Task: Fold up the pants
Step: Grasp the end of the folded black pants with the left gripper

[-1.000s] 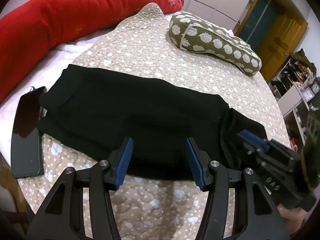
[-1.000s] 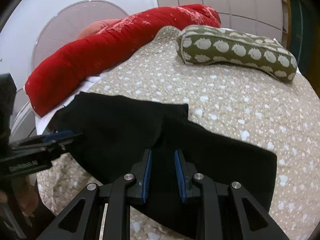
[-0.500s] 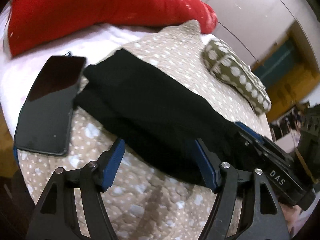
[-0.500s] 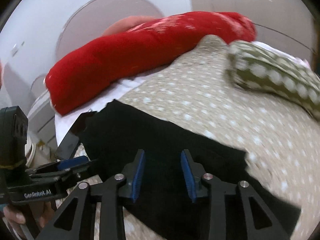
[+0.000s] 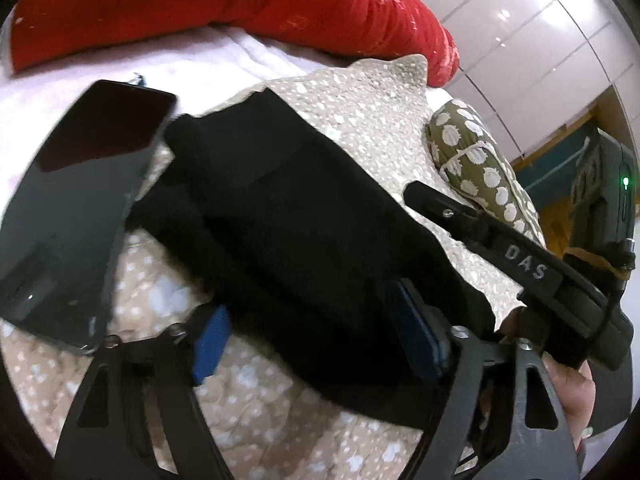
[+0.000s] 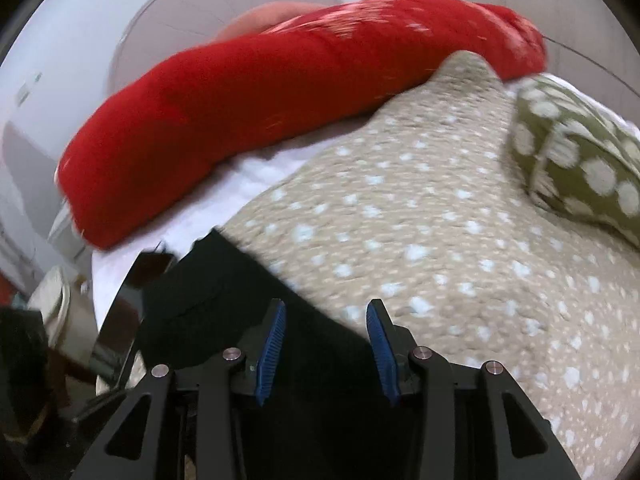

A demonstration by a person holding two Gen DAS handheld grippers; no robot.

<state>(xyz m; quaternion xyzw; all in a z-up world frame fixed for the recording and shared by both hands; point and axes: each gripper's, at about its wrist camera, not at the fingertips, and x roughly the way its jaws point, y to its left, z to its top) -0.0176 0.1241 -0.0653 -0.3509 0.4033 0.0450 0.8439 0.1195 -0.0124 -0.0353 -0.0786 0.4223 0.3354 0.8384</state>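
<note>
The black pants (image 5: 288,216) lie folded into a long narrow stack on the beige spotted quilt (image 5: 368,120). My left gripper (image 5: 312,340) is open, its blue pads either side of the stack's near end, which lies between the jaws. The right gripper's black body (image 5: 528,264) shows at the right of the left wrist view, by the stack's right side. In the right wrist view the right gripper (image 6: 326,344) is open over the pants' far edge (image 6: 224,288), with black cloth (image 6: 320,360) between and below its pads.
A black phone (image 5: 80,208) lies on the quilt just left of the pants, also at the left in the right wrist view (image 6: 124,308). A long red bolster (image 6: 280,88) and an olive spotted pillow (image 6: 580,160) lie at the back of the bed.
Both grippers have moved left along the pants toward the phone end. The right gripper has opened wider, from nearly closed. The left view now sits lower and closer over the stack.
</note>
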